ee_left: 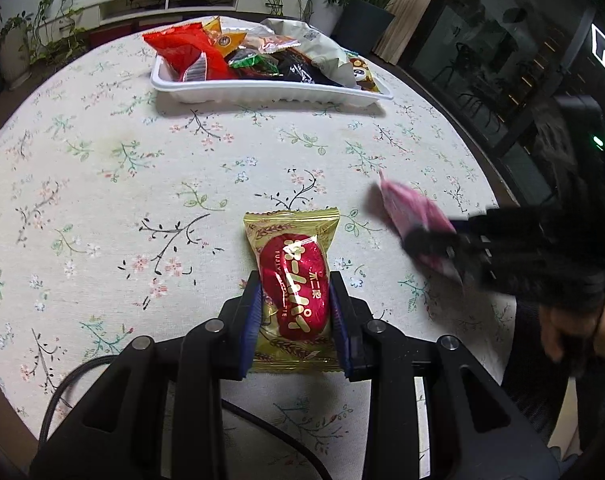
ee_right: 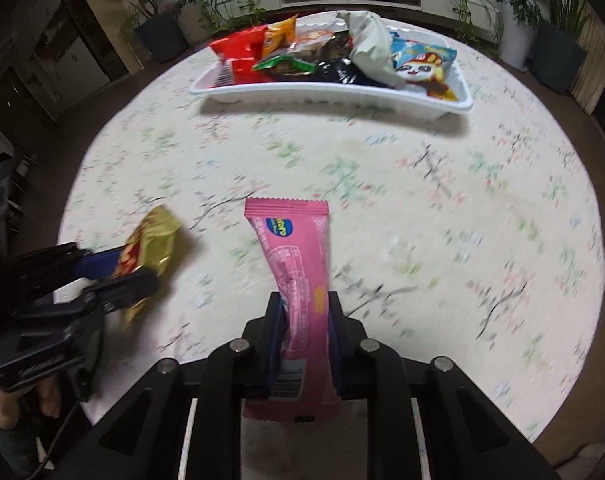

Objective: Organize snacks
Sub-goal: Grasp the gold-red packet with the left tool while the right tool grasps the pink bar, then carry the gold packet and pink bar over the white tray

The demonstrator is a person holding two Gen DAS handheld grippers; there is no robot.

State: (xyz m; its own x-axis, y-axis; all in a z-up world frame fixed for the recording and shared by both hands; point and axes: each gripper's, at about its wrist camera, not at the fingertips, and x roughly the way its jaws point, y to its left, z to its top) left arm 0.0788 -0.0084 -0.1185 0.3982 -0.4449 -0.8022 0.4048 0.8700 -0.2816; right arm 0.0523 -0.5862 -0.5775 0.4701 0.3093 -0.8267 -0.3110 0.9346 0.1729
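My left gripper (ee_left: 295,280) is shut on a gold and red snack pack (ee_left: 292,280), held over the near part of the floral tablecloth (ee_left: 102,184). It also shows at the left of the right wrist view (ee_right: 150,252). My right gripper (ee_right: 304,300) is shut on a pink snack bar (ee_right: 296,276), which also shows blurred at the right of the left wrist view (ee_left: 412,220). A white tray (ee_left: 262,94) at the far side of the table holds several snack packs; it also shows in the right wrist view (ee_right: 326,94).
The round table (ee_right: 502,200) is covered by the floral cloth. Potted plants (ee_left: 50,12) and a low white cabinet (ee_left: 174,0) stand beyond it. A dark cabinet (ee_left: 482,52) is at the right.
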